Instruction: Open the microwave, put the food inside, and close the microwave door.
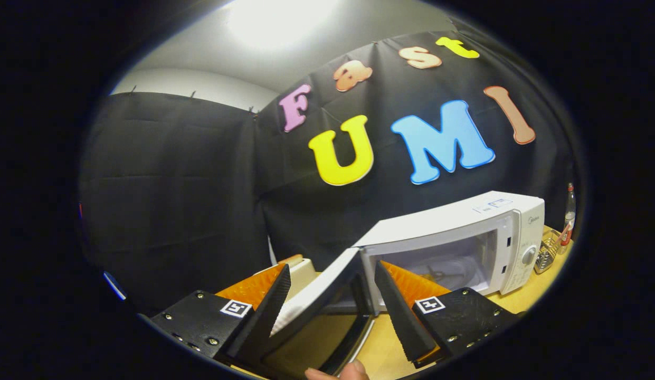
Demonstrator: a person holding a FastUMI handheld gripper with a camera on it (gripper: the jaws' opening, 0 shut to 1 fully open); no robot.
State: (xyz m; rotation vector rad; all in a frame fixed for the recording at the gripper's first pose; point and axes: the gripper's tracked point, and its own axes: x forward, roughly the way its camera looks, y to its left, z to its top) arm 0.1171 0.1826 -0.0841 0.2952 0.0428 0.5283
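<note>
While microwave (454, 237) stands open, tongs (332, 274) spread wide, straddling door (311, 303) edge.

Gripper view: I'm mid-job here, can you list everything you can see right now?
microwave: one, white, on the table beyond the fingers, cavity open
microwave door: one, white edge with dark window, swung open, between the fingers
table: one, light wood, under the microwave
wire basket: one, metal, just right of the microwave
bottle: one, clear with a red label, behind the basket
fingertip: one, the person's, below the door
hand-held gripper: one, fingers apart astride the door edge
</note>
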